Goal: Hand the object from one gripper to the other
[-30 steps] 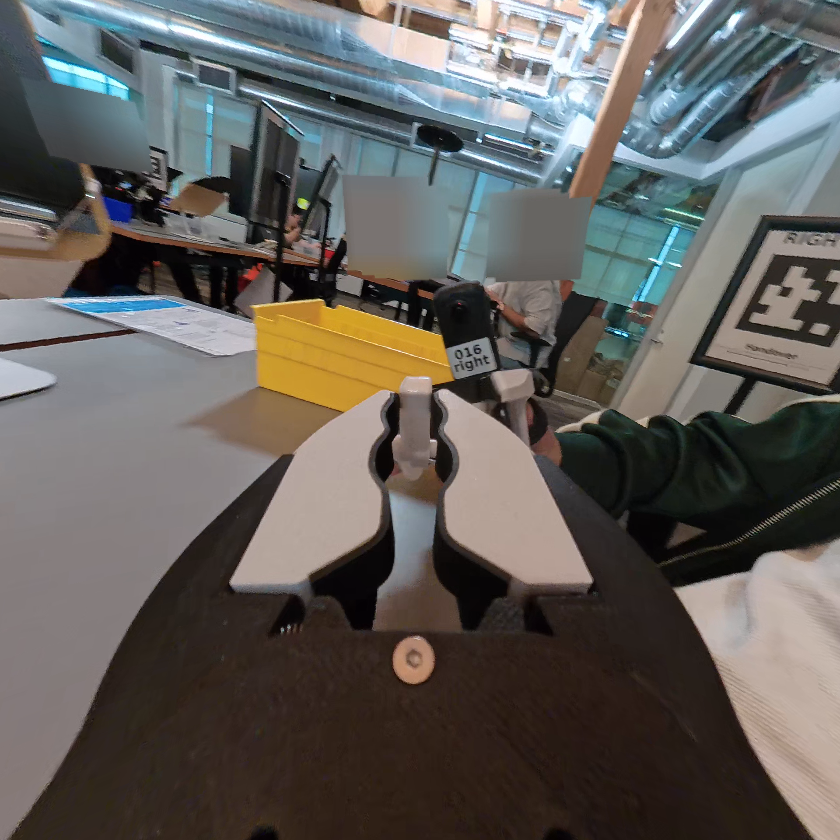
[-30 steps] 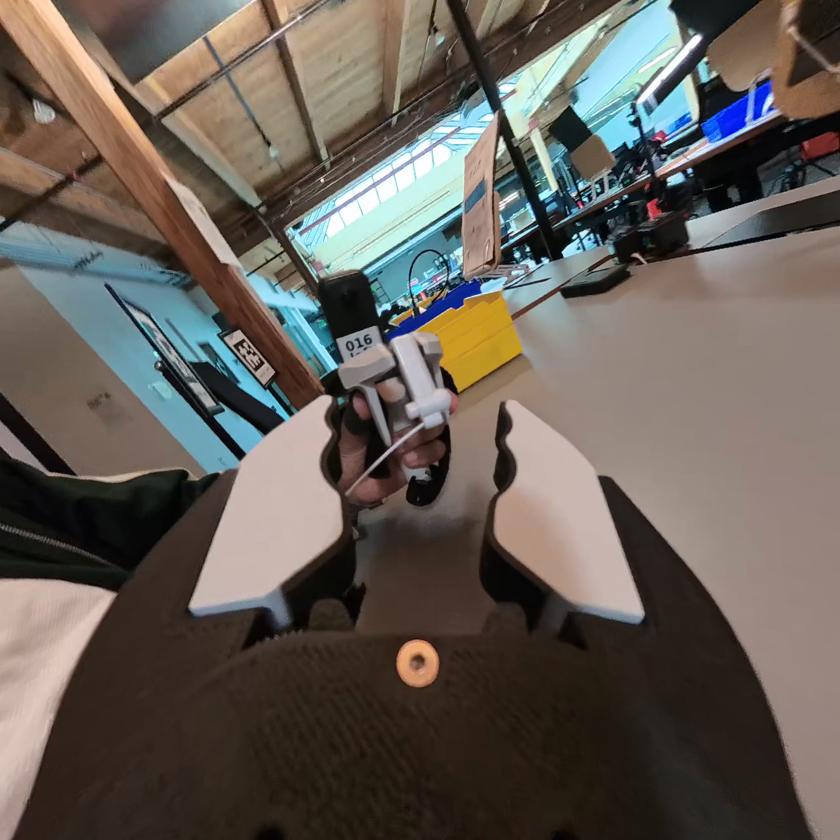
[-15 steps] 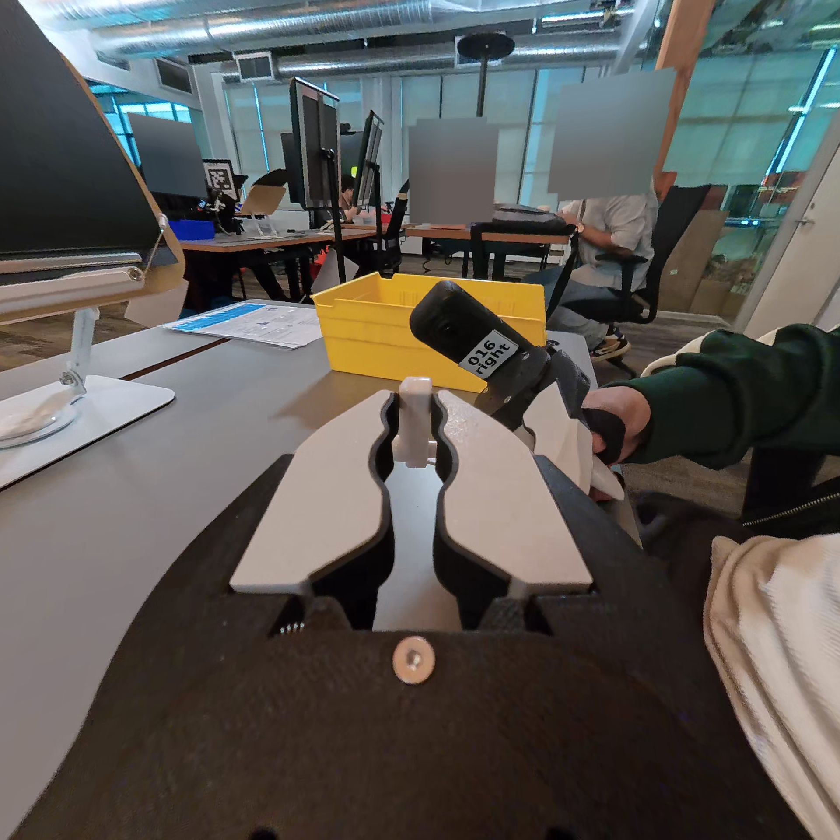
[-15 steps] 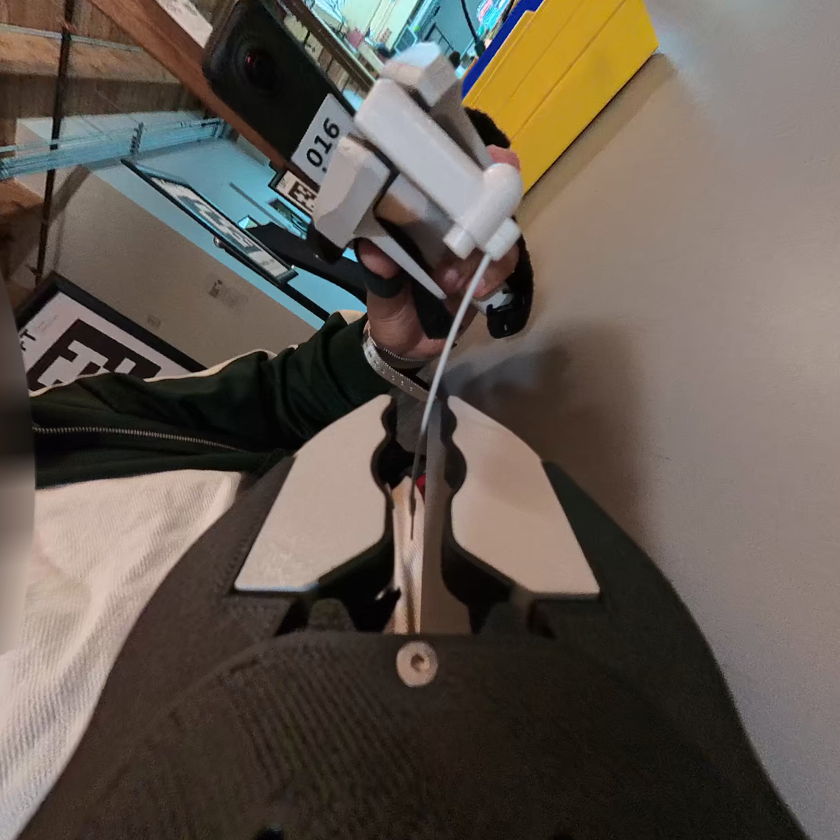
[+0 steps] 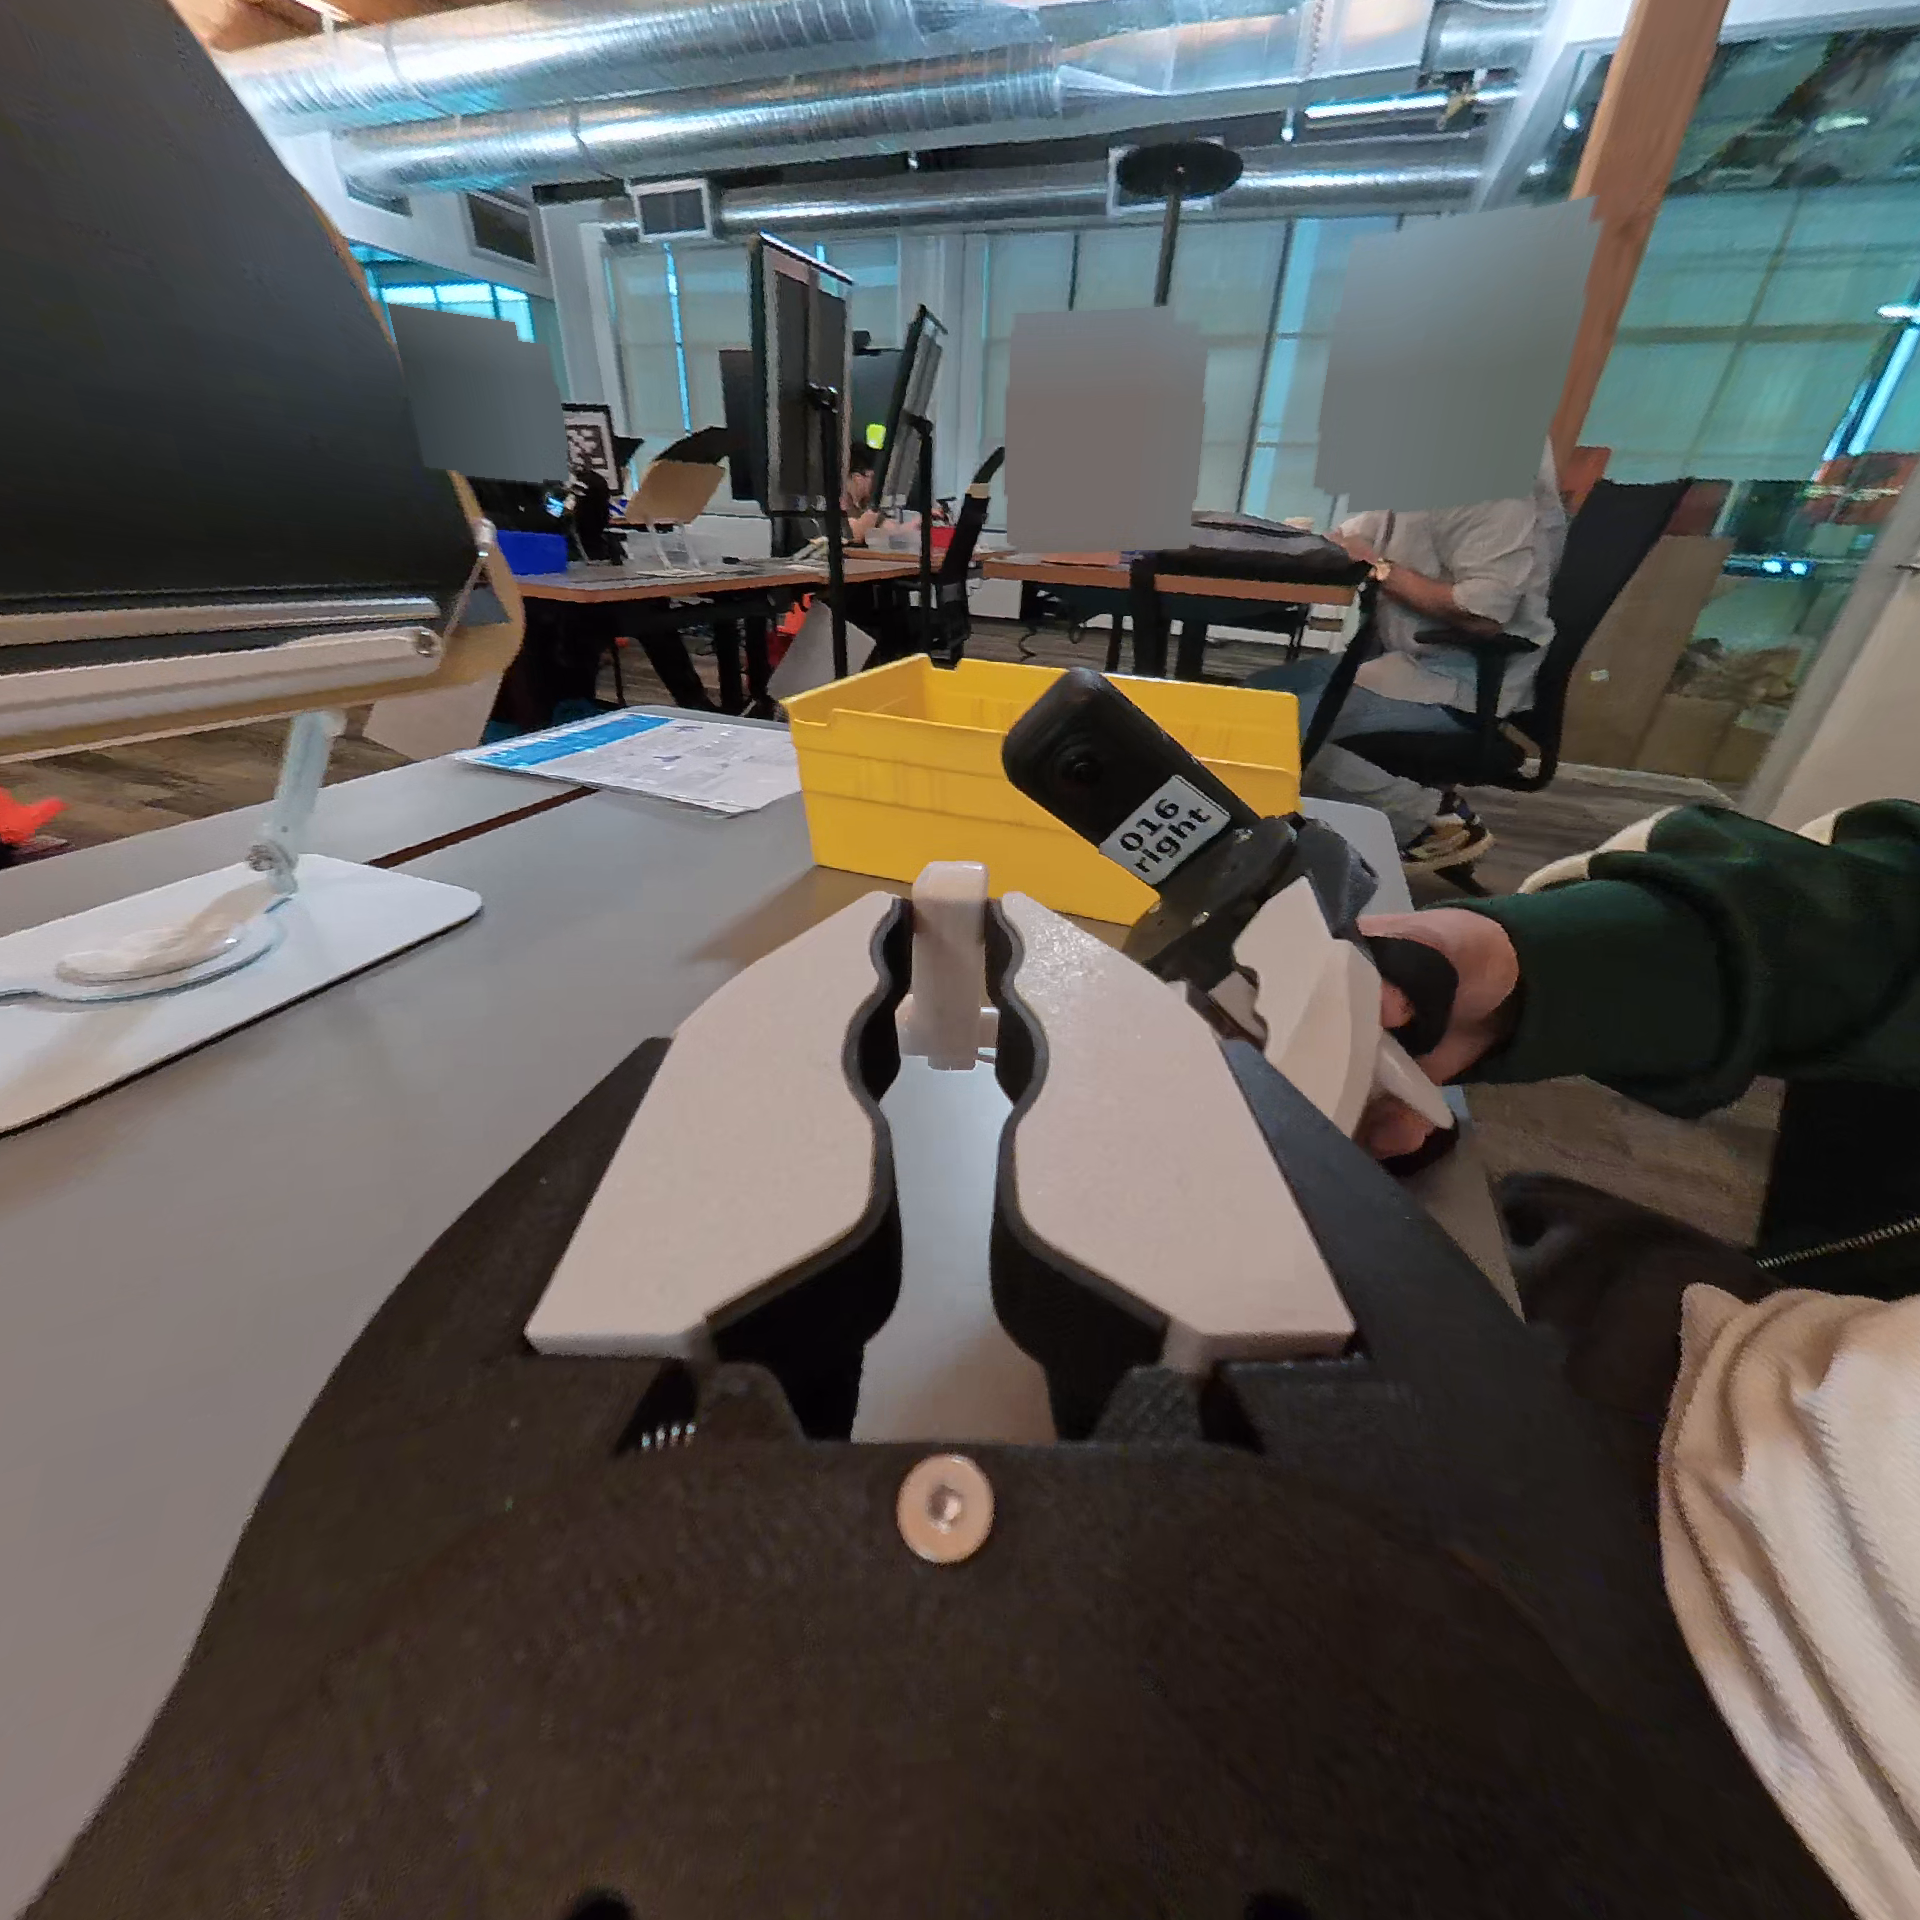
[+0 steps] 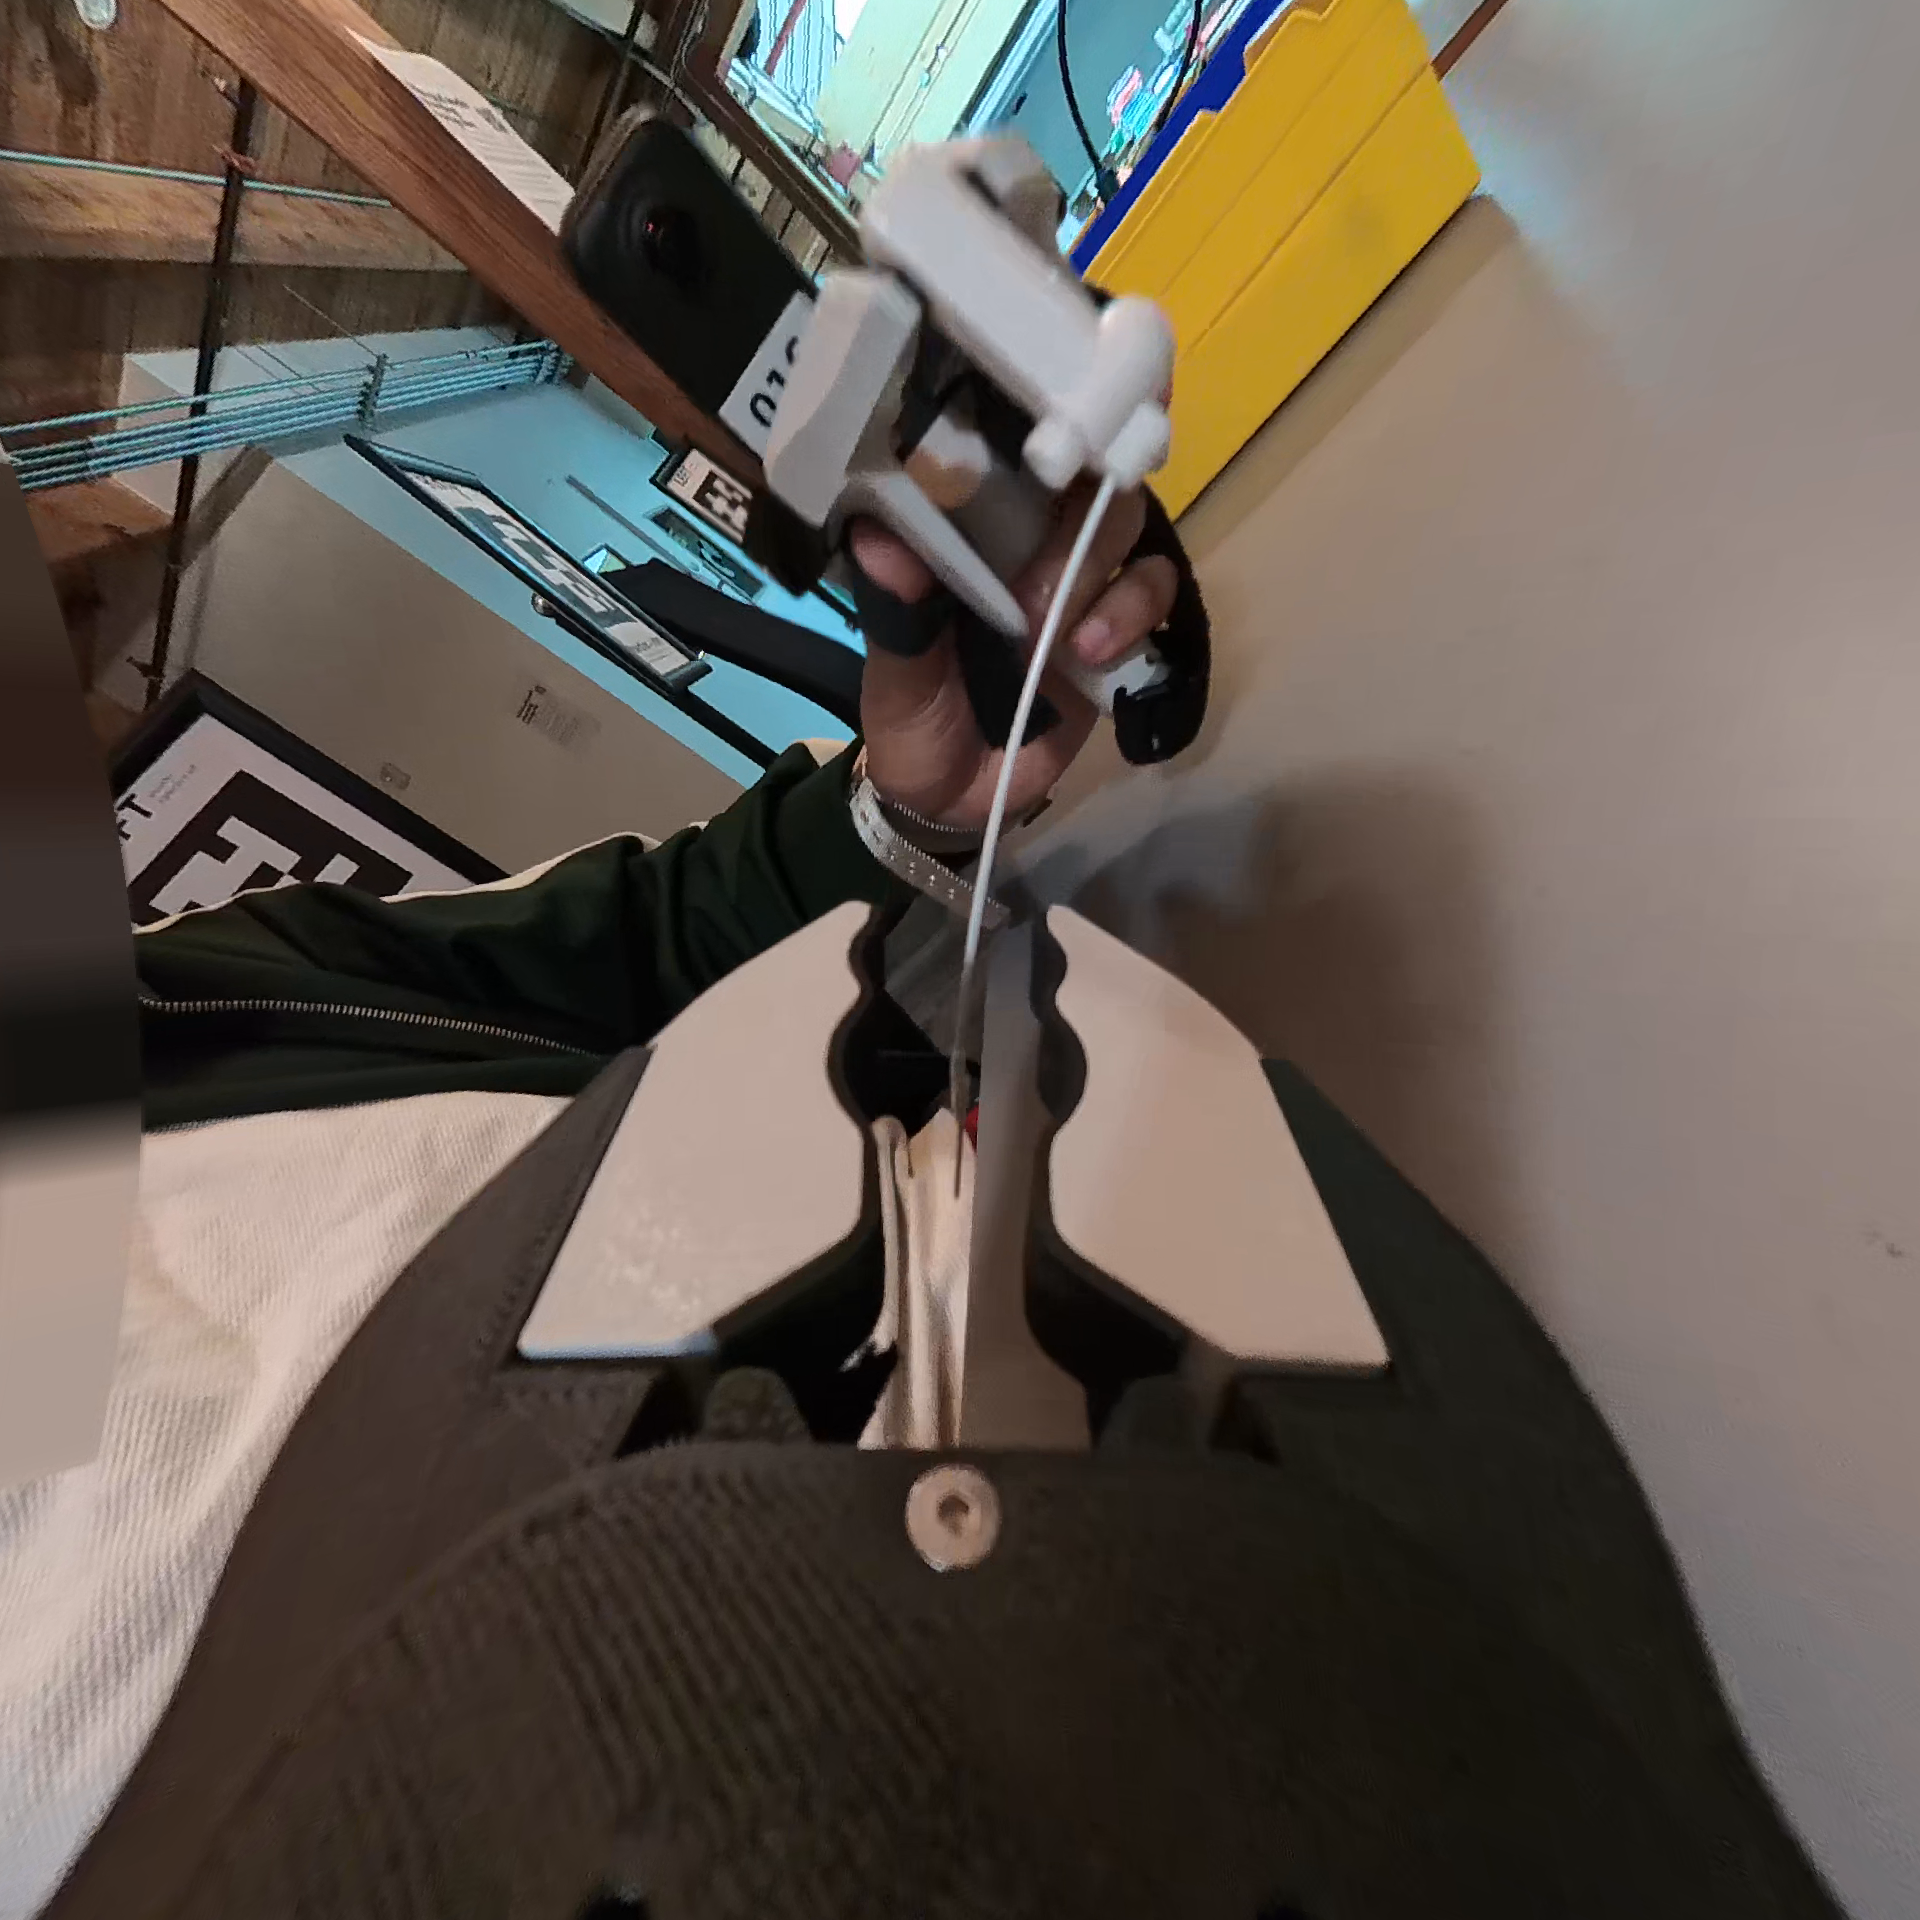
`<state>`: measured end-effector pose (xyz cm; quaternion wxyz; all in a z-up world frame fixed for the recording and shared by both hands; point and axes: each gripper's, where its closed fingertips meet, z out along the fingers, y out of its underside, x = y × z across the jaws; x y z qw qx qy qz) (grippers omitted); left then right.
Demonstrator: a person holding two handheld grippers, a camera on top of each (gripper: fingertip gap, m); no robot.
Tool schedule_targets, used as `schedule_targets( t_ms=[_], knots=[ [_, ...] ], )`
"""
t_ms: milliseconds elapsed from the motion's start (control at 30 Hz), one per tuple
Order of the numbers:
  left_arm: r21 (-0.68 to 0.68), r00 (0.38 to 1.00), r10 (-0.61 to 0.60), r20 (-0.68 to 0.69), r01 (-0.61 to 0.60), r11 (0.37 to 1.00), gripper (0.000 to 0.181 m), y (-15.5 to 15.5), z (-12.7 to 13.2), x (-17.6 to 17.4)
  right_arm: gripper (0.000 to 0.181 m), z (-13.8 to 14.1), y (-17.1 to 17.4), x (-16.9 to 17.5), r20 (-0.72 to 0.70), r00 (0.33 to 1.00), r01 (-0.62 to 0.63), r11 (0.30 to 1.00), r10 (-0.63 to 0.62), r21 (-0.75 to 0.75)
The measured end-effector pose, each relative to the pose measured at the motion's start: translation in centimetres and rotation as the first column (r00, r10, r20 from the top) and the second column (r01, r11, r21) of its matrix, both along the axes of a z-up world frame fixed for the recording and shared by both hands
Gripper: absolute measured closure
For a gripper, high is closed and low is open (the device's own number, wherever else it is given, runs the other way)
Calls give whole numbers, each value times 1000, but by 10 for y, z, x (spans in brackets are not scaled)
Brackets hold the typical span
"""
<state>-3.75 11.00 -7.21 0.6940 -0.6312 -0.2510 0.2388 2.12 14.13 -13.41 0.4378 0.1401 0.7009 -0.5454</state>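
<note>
right now my left gripper [image 5: 945,971] is pinching a small white plastic piece [image 5: 948,961] at its fingertips, just in front of the yellow bin [image 5: 935,769] on the grey table [image 5: 312,1122]. a thin white strand [image 6: 1023,717] hangs from that piece and runs down between the fingers of my right gripper [image 6: 961,987], which are pressed nearly together around it. seen from the left, my right gripper sits to the right of the bin.
</note>
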Motion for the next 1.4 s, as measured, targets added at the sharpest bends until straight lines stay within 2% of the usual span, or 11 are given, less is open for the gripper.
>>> schedule_targets(
  t_ms=[300,367,500,633,733,867,1033,1233,1400],
  knots=[
    [69,998,60,5,-60,996,170,-25,6,-7,166,-7,-3,10,-108,994,-29,999,33,45],
    [72,998,59,5,-59,996,170,-25,6,-7,178,-8,-3,8,-129,991,-19,999,25,48],
    [74,998,56,3,-56,996,169,-24,6,-7,178,-8,-2,4,-206,979,14,998,-2,55],
    [90,999,52,5,-52,995,169,-25,5,-8,178,3,-2,2,-191,981,28,1000,-26,5],
    [123,998,59,34,-62,990,149,-27,4,-11,178,16,0,-1,-153,987,40,997,-49,-64],
    [167,989,120,82,-133,977,122,-37,1,-21,178,34,6,-7,-76,995,54,985,-67,-164],
    [192,989,94,116,-115,975,121,-38,-3,-22,179,43,10,-16,-23,996,84,973,-91,-215],
    [122,990,33,140,-51,991,125,-21,-14,-20,178,39,9,-17,-60,993,87,978,-100,-192],
    [-84,993,99,66,-93,992,133,-19,-26,-23,178,32,6,-12,-112,990,66,986,-84,-156]
  ],
)
